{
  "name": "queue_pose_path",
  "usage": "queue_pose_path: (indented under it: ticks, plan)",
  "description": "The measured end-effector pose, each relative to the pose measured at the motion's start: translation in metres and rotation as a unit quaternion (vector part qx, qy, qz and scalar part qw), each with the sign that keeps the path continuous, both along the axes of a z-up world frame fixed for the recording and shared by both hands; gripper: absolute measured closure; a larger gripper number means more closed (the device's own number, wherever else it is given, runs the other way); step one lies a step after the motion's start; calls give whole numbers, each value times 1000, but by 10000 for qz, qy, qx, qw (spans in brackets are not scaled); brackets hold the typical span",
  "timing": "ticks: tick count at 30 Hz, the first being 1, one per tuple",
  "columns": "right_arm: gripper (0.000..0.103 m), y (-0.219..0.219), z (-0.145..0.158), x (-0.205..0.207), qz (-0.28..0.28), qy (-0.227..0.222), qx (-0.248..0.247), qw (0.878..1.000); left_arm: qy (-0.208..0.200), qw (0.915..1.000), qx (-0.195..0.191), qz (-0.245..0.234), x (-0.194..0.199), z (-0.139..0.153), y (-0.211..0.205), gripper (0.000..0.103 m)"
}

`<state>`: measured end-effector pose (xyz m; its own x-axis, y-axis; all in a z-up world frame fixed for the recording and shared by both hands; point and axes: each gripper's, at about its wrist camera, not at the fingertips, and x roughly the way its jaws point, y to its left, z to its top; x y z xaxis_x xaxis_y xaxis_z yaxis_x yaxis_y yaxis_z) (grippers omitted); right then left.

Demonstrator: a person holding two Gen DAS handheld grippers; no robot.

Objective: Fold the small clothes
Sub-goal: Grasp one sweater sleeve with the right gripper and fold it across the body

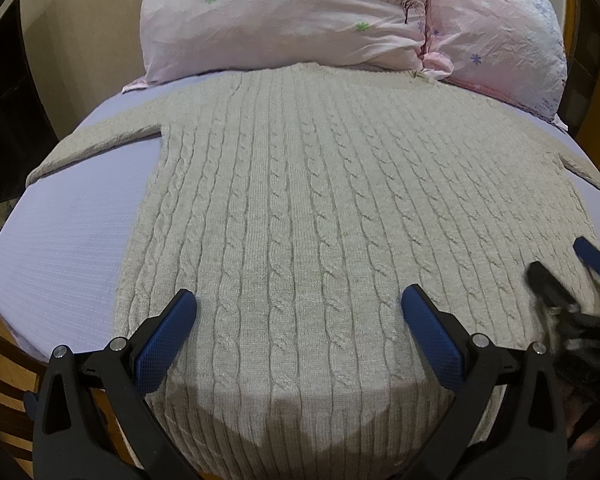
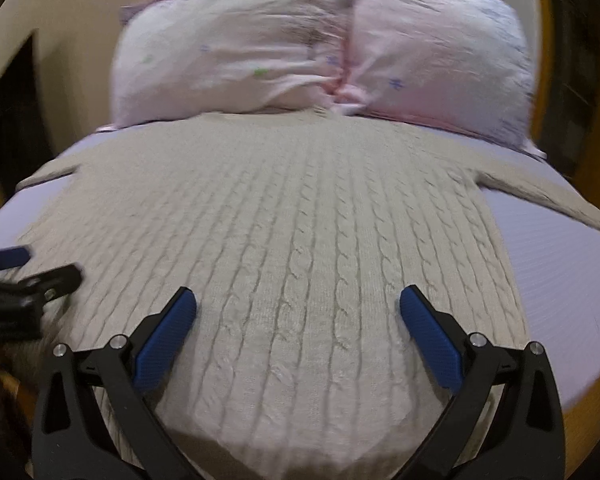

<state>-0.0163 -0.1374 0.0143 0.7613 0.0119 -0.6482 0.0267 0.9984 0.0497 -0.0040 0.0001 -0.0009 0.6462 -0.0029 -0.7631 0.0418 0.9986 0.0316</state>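
A beige cable-knit sweater (image 1: 300,184) lies flat on the bed, collar toward the pillows, sleeves spread to both sides. It also fills the right wrist view (image 2: 292,216). My left gripper (image 1: 298,300) is open and empty, above the sweater's lower left part. My right gripper (image 2: 298,300) is open and empty, above the lower right part. The right gripper also shows at the right edge of the left wrist view (image 1: 572,268), and the left gripper at the left edge of the right wrist view (image 2: 32,268).
A lavender sheet (image 1: 72,232) covers the bed (image 2: 556,280). Two pink flowered pillows (image 1: 284,16) lie at the head, touching the collar. Wooden bed frame shows at the lower left (image 1: 4,392). A dark doorway is at the left (image 1: 4,112).
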Motion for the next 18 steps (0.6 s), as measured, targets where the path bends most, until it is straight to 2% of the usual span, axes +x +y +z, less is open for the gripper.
queue_pose_path:
  ticks: [2, 3, 5, 6, 8, 9, 11, 12, 13, 15, 16, 18]
  plan:
    - [2, -33, 22, -2, -113, -269, 429, 9987, -163, 9998, -12, -68, -6, -1, -1, 1]
    - [2, -64, 40, -3, -478, -500, 594, 9958, -202, 9998, -12, -94, -9, 2, 0, 1]
    - [2, -116, 59, -1, -1209, -670, 778, 9873, -229, 9996, -20, -148, -6, 0, 1, 1]
    - [2, -158, 67, 1, -1759, -735, 1047, 9761, -206, 9996, -50, -210, -3, 1, 2, 1]
    - [5, -219, 71, 3, -2473, -791, 1544, 9533, -205, 9991, -178, -312, 1, 4, 8, 1]
    - [10, -259, 68, 6, -2940, -715, 1869, 9346, -270, 9982, -382, -384, 3, 8, 14, 1]
    - [46, -315, 57, 11, -3545, -492, 2342, 9039, -500, 9944, -806, -467, 7, 19, 30, 1]
    - [49, -346, 50, 15, -3868, -364, 2625, 8833, -604, 9926, -930, -487, 8, 24, 37, 1]
    - [49, -365, 45, 16, -4101, -283, 2758, 8689, -740, 9903, -1059, -509, 11, 30, 45, 1]
    - [49, -398, 36, 22, -4550, -108, 2754, 8468, -1054, 9840, -1329, -548, 17, 40, 63, 1]
    - [50, -408, 32, 24, -4684, -43, 2752, 8396, -1171, 9816, -1413, -535, 21, 43, 71, 1]
    - [51, -427, 20, 28, -4888, 74, 2962, 8206, -1412, 9768, -1551, -431, 28, 50, 91, 1]
